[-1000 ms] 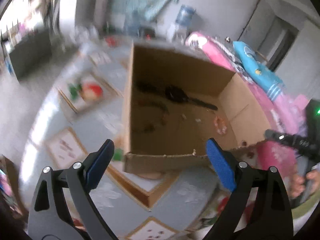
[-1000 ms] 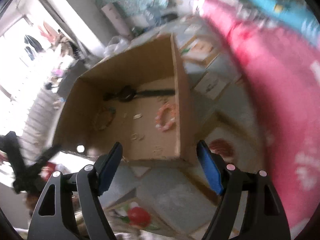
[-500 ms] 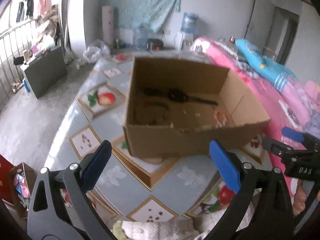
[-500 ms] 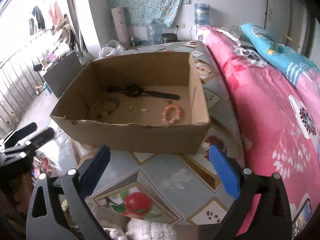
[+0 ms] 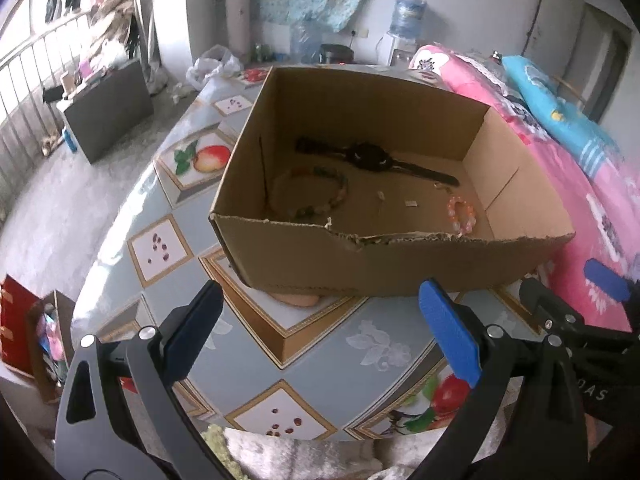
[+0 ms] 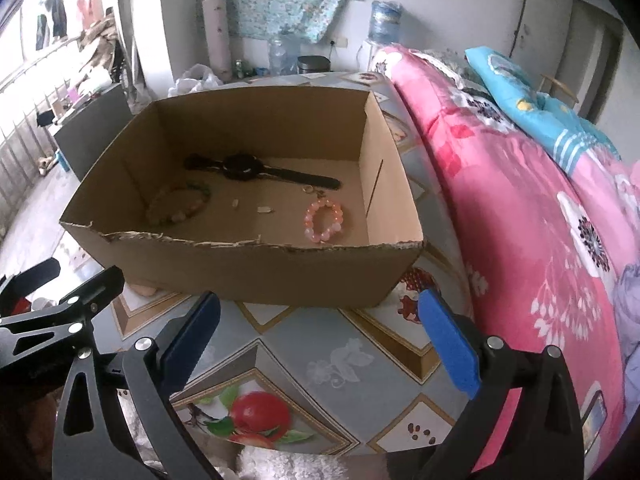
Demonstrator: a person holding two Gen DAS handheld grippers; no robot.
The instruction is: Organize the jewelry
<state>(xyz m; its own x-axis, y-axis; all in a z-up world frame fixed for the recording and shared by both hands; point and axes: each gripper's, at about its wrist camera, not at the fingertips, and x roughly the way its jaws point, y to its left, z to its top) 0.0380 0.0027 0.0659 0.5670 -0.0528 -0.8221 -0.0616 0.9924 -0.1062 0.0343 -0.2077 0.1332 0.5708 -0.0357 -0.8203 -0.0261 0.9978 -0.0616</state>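
A cardboard box [image 5: 360,264] is seen standing on the desk [image 5: 256,344], which is covered with a fruit-patterned cloth; the box's right side lies along the desk edge next to a bed with a pink blanket [image 6: 520,208]. Inside the box, a black watch [image 6: 244,168] is laid near the far wall, a pink bead bracelet [image 6: 324,220] toward the near right corner, and a green-and-tan bead bracelet [image 6: 178,204] toward the left side.

The left claw [image 5: 320,332] is held released, nothing between its blue pads, over the near part of the desk. The right claw [image 6: 320,340] is likewise spread wide and empty.

In the left view alone, a dark cabinet [image 5: 108,108] by the railing on the left is shown clearly, and the right claw's tips are seen at the right edge. In the right view alone, the pink bracelet is seen whole, while in the left view it is partly hidden by the box's torn near wall; the left claw's black fingers [image 6: 60,304] are seen at the left edge.

Compared with a second ago, both views are seen from lower and farther back, so the box's near wall is now faced rather than looked over. The right claw's pads are set wider apart than then.
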